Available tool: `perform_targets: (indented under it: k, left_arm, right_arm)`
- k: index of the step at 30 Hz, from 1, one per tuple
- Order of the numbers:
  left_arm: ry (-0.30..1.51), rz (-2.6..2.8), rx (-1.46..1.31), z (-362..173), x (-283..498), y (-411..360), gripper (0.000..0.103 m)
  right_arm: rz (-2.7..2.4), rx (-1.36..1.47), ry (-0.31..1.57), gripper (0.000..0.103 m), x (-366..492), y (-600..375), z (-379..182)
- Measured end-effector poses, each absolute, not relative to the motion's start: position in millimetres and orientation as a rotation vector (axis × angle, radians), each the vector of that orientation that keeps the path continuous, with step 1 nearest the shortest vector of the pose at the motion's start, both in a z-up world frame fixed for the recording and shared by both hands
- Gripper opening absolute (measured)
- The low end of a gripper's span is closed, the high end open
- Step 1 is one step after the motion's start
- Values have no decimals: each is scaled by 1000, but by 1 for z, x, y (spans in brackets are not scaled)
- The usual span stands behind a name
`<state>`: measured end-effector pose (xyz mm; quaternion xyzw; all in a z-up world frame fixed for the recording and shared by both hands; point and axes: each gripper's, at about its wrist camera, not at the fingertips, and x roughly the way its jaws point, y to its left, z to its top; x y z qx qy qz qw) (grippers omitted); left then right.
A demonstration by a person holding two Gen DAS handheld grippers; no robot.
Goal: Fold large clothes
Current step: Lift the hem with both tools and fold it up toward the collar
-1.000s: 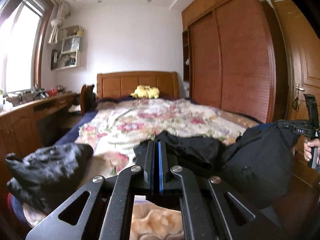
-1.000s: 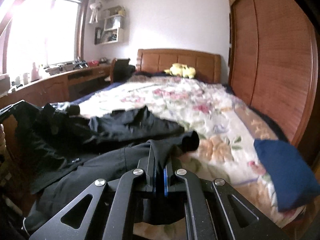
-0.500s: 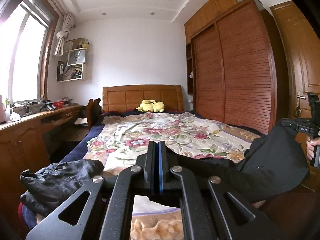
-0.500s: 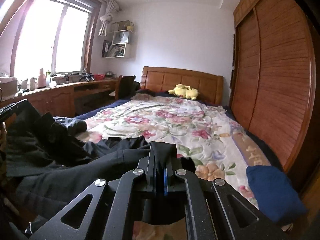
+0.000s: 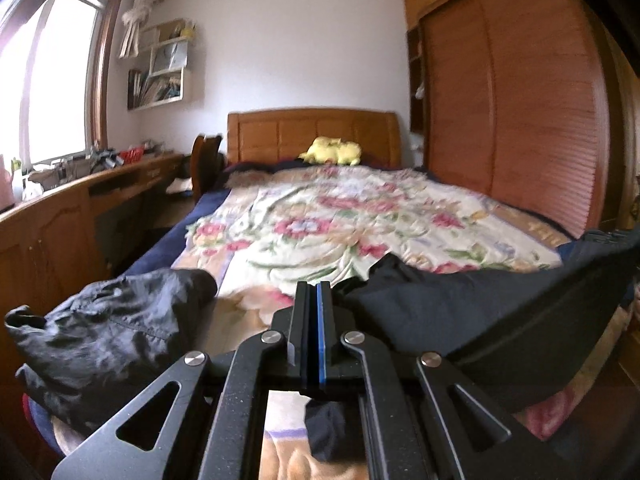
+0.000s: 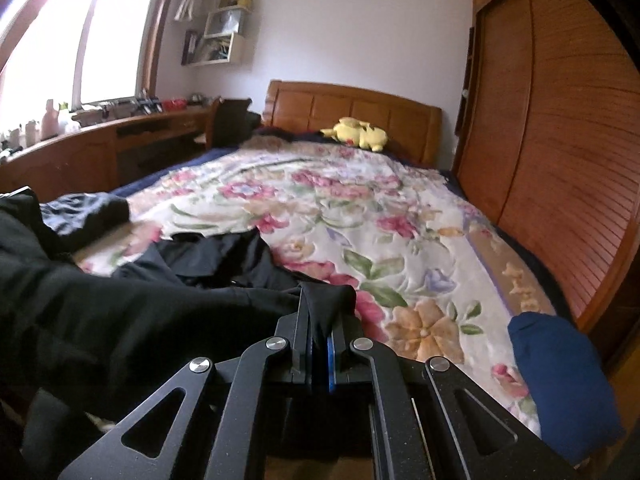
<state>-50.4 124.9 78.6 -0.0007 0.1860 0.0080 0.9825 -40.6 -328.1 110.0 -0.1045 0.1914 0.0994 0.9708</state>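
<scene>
A large black garment [image 5: 480,320] hangs stretched between my two grippers over the foot of the bed with a floral cover [image 5: 340,220]. My left gripper [image 5: 314,292] is shut on one edge of it, and cloth hangs below the fingers. My right gripper [image 6: 320,304] is shut on the other edge, with a fold of the black garment [image 6: 120,312] bunched over its fingertips. Part of the garment rests on the floral cover [image 6: 360,208] in the right wrist view.
A crumpled black jacket [image 5: 108,332] lies at the bed's near left corner. A folded blue garment [image 6: 560,380] sits at the near right edge. A yellow plush toy [image 5: 332,151] lies by the headboard. A wooden desk [image 5: 60,216] runs on the left, a wardrobe [image 5: 520,120] on the right.
Both grippers have tilted back down toward the bed and come lower. The black garment between them has dropped, and its middle now lies on the cover.
</scene>
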Motion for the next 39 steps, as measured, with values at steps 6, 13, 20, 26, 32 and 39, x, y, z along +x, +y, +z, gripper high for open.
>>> perform_targets:
  k: [6,13,20,26,32,39]
  left_arm:
    - [436,45,16,58,6,130,3]
    - [513,62,40,25,64,131,4]
    - [546,72,47,4,106,138,4]
    - [563,88,68,0,147,143,4]
    - [547,117,19,13,185,150,4]
    - [538,120,55,24,206,144,4]
  right_arm:
    - [168,-197,438,4,17,-317,99]
    - [150,-232,516,4,79,-301,82]
    - [157,-295,535,4,134,-276,71]
    - [141,-301,530,4,172,-266,79]
    - [93,-297,520,4,220,-253,79]
    - [39,-323,540,4,263,-235,70]
